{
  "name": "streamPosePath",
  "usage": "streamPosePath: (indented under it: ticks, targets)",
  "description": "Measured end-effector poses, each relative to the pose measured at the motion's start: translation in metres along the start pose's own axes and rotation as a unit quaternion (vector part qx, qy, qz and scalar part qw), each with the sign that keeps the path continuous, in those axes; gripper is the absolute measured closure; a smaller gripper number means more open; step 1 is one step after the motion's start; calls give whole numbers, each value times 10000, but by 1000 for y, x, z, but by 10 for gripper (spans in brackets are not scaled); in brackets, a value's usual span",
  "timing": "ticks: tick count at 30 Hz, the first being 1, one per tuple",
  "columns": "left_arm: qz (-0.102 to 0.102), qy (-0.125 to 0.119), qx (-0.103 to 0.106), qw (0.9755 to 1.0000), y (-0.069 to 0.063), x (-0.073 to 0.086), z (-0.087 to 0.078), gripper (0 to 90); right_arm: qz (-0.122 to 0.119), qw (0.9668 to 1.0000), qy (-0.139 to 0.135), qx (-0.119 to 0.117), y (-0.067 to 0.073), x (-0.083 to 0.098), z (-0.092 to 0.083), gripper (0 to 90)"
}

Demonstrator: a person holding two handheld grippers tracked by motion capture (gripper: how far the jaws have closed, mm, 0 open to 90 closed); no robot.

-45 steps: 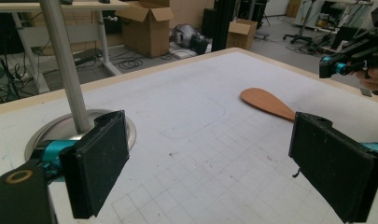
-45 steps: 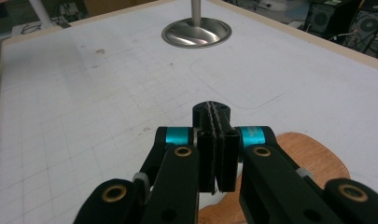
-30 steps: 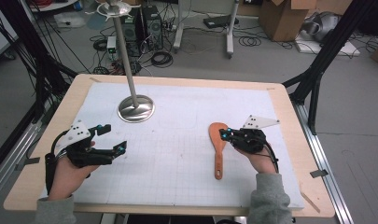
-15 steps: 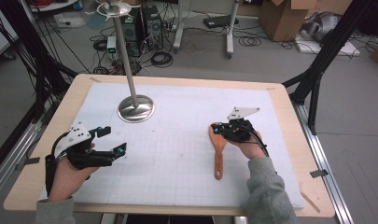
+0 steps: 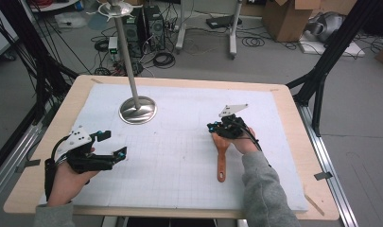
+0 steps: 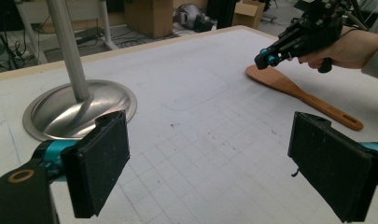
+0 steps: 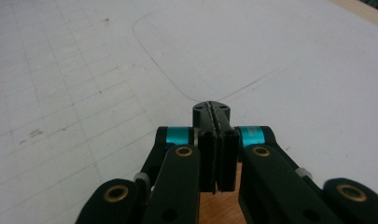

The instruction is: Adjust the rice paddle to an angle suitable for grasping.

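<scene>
Wooden spatula [image 5: 221, 158]: blade end hidden under right gripper [image 5: 225, 126] in high view; right gripper view gives just a sliver of wood below the pressed-together jaws, so whether they touch the blade — can't tell, prob. just above it. Metal stand [image 5: 137, 109] beyond the spatula: pole top cut off by frame edge in left gripper view. Left gripper [image 6: 210, 163]: right pad [image 6: 333, 170] clipped at the pic's right edge.

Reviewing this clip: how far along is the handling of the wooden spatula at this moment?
Nothing looks finished: the wooden spatula lies flat on the mat. In hand: the right gripper, jaws shut with nothing between them, sits over its blade. The left gripper waits open near the metal stand. Grasping remains.
</scene>
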State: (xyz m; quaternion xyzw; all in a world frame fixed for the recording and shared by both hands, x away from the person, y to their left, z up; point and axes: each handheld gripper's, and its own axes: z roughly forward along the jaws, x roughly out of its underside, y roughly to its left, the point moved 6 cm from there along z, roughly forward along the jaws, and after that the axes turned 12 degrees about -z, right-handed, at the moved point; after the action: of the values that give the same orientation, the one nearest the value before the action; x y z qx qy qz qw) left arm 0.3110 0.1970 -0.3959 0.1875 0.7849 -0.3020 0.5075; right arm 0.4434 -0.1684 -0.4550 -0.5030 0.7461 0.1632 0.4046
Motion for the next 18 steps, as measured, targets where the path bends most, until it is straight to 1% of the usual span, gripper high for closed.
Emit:
streamPosePath:
  ticks: [4,5,6,9,10,18]
  targets:
    - [-10,21,22,10000,-1,1,-1,129,-46,9998,182,-62,-1,-1,10,900]
    - [-14,10,22,10000,-1,1,-1,129,-75,9998,189,-39,-1,-2,13,900]
    - [-6,14,26,10000,-1,1,-2,129,-38,9997,233,-50,-2,-2,15,900]
    - [-11,13,24,10000,-2,1,-3,129,-60,9993,366,-60,-3,-1,21,900]
    - [-11,14,19,10000,-1,1,-4,129,-72,9991,415,-29,-5,0,24,900]
    - [-20,36,-41,10000,1,3,-8,130,0,9982,594,25,-11,6,31,900]
